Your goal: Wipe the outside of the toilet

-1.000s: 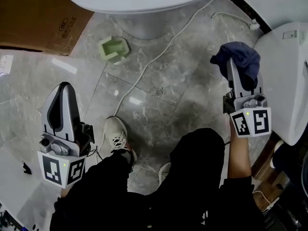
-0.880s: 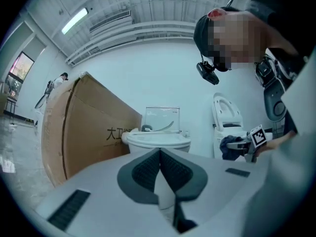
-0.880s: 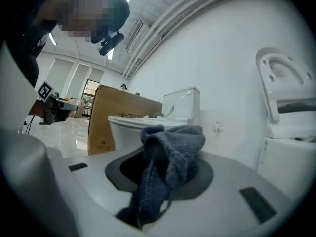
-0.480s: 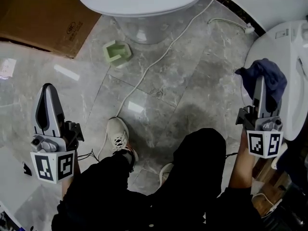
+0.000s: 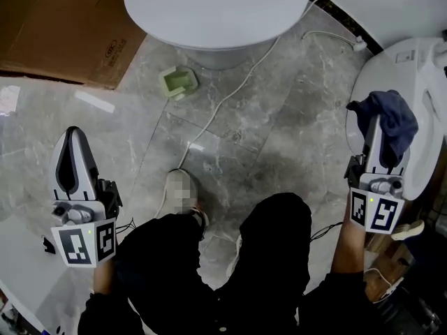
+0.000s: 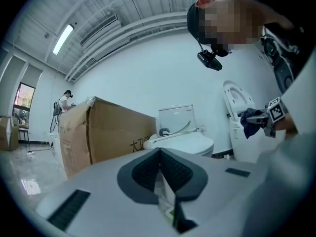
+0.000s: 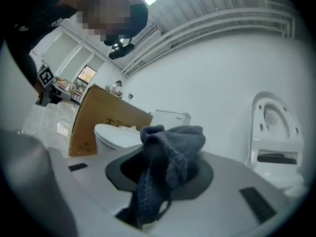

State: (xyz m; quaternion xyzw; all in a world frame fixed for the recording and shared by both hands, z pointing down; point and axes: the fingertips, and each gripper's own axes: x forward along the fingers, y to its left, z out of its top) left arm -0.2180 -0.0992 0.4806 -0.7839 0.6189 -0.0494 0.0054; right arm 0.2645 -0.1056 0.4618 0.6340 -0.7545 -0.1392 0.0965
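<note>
Two white toilets are in the head view. One toilet with its lid down is at the top centre; a second toilet stands at the right edge. My right gripper is shut on a dark blue cloth, held over the left side of the right toilet. The same cloth bunches out of the jaws in the right gripper view, with the open-lidded toilet beyond it. My left gripper is low on the left, far from both toilets, jaws pressed together and holding nothing.
A brown cardboard box lies top left. A white cable runs across the grey marble floor from the far toilet to the person's shoe. A small green plastic piece sits near that toilet's base. The person's dark-trousered legs fill the bottom middle.
My right gripper carried the cloth rightward to the right toilet's side. The left gripper drifted slightly left and lower. The view shifted, bringing the far toilet lower in frame.
</note>
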